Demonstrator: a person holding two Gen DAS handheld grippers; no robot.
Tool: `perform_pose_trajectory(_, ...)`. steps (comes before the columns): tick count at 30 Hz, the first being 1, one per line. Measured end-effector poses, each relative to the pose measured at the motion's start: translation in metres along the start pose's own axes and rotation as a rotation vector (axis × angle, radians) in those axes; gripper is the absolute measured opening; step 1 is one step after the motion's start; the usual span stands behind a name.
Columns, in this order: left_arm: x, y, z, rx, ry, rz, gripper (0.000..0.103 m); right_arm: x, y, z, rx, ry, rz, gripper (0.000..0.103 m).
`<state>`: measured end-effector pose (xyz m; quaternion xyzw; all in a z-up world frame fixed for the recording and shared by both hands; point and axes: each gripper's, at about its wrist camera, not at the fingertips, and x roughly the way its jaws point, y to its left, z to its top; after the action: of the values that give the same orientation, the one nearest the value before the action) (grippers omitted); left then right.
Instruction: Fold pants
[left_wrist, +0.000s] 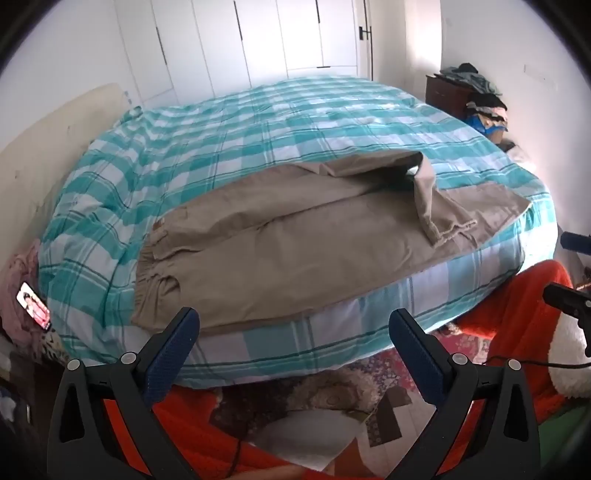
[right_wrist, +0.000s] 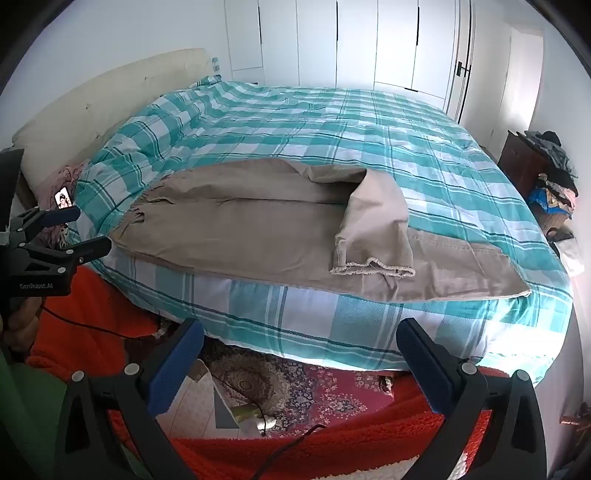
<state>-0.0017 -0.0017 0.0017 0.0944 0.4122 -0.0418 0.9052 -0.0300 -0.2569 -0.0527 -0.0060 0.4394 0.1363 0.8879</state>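
Tan pants (left_wrist: 280, 243) lie along the near edge of the bed, waistband to the left, legs to the right. One leg is doubled back, its frayed hem (left_wrist: 452, 230) resting on the other leg. The pants show the same way in the right wrist view (right_wrist: 258, 229), with the hem (right_wrist: 373, 267) toward the right. My left gripper (left_wrist: 293, 328) is open and empty, in front of the bed edge below the waistband end. My right gripper (right_wrist: 301, 339) is open and empty, below the bed edge near the hem. The left gripper also shows in the right wrist view (right_wrist: 75, 229).
The bed has a teal checked cover (left_wrist: 258, 140) and a cream headboard (left_wrist: 44, 155) at left. A phone (left_wrist: 34, 304) lies at the bed's left end. A dresser piled with clothes (left_wrist: 476, 96) stands at right. A patterned rug (right_wrist: 295, 387) and my orange clothing (left_wrist: 517, 321) are below.
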Motion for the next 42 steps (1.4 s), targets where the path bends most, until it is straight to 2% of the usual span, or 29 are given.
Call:
perform_pose_trajectory(1, -0.001, -0.001, 0.000, 0.003, -0.006, 0.002, 0.102, 0.000, 0.000, 0.000, -0.001, -0.005, 0.001, 0.103)
perform_pose_trajectory(2, 0.001, 0.003, 0.000, -0.031, 0.020, -0.033, 0.102, 0.000, 0.000, 0.000, 0.000, -0.005, 0.002, 0.103)
perform_pose_trajectory(9, 0.001, 0.003, -0.004, -0.027, 0.005, 0.006, 0.102, 0.001, 0.001, -0.001, 0.001, 0.000, -0.002, 0.103)
perform_pose_trajectory(14, -0.005, 0.017, -0.005, -0.071, -0.017, 0.025, 0.102, -0.003, 0.000, -0.002, 0.012, -0.027, -0.021, 0.103)
perform_pose_trajectory(19, -0.003, 0.025, -0.010, -0.100, 0.014, 0.021, 0.102, -0.011, 0.000, -0.005, 0.023, -0.037, -0.029, 0.103)
perform_pose_trajectory(42, 0.003, 0.011, -0.008, -0.064, 0.025, 0.020, 0.102, -0.005, 0.001, -0.005, 0.009, -0.018, -0.019, 0.103)
